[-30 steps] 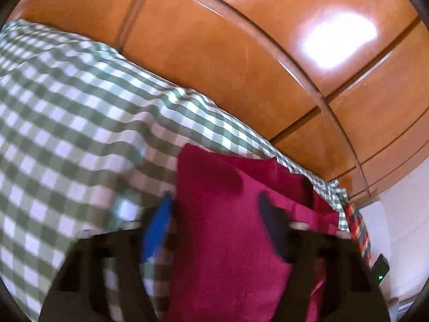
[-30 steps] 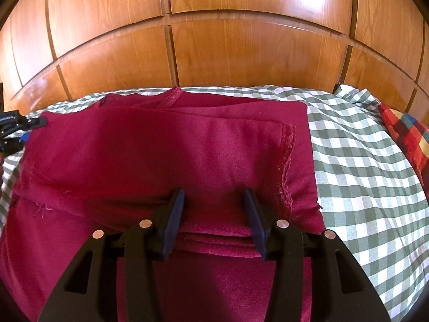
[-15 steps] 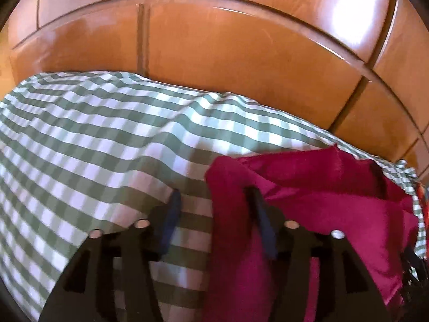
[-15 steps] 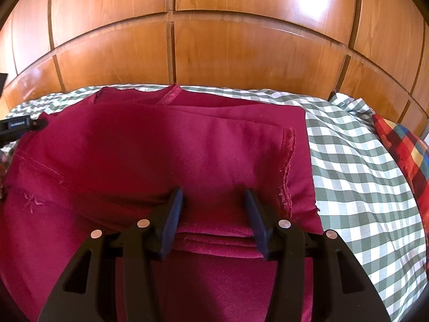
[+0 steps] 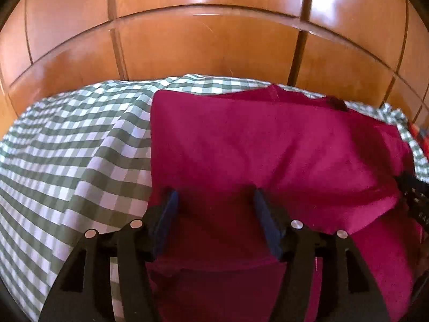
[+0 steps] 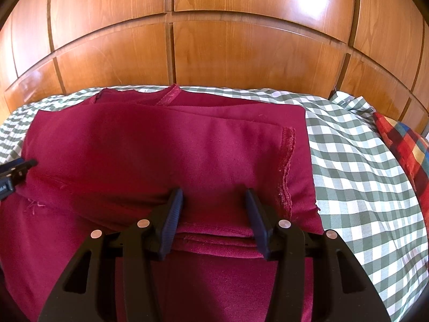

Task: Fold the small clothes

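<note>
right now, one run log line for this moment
step: folding | left gripper: open over shirt | right gripper: open at folded edge | surface: checked sheet

The left gripper (image 5: 214,201) points forward and slightly down, its two dark-padded fingers (image 5: 167,214) spread wide apart. The right gripper (image 6: 213,196) is posed the same way, fingers (image 6: 254,214) parted. The left gripper's tip shows at the right view's left edge.

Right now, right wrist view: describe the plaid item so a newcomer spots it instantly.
Start at the wooden panelled wall, then drop to the green-and-white checked sheet below it. At the sheet's far right edge lies the red plaid cloth: the only multicoloured piece, with blue and yellow squares, lying apart from the plain maroon garment.
</note>
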Tool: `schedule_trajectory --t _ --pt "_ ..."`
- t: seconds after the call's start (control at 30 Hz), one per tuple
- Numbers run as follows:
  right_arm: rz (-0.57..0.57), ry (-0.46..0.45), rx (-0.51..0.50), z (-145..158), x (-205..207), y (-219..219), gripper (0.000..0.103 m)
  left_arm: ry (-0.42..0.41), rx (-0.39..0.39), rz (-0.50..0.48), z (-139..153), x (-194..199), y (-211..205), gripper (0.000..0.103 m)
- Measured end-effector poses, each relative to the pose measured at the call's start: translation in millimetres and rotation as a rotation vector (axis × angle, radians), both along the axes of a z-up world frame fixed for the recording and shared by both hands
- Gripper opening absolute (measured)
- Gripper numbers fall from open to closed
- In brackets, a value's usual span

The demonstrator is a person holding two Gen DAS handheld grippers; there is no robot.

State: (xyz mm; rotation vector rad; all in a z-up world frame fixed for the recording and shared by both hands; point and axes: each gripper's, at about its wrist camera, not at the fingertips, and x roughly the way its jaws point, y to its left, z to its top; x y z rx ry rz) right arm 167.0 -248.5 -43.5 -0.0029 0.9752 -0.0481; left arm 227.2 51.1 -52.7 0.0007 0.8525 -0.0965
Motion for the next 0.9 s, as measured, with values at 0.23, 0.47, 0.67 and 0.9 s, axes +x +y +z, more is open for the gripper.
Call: schedule_trajectory --t 0.23,0.47,0.67,0.9 --pt "-0.003 0.000 0.018 0 0 -2 0.048 -0.021 0.039 0.038 20 -27 -3 0.060" --pt "-0.002 0.003 0.022 0 1 -3 0.049 -0.062 -0.011 0.033 41 -78 -2 0.064" --pt "-0.025 0.020 -0.040 6 1 0 0.069 -0.050 -0.036 0.055 44 -115 5 0.064" --pt "-0.041 0.055 -0.022 21 -23 -2 0.090 -0.025 -0.024 0.064 37 -149 17 0.068"
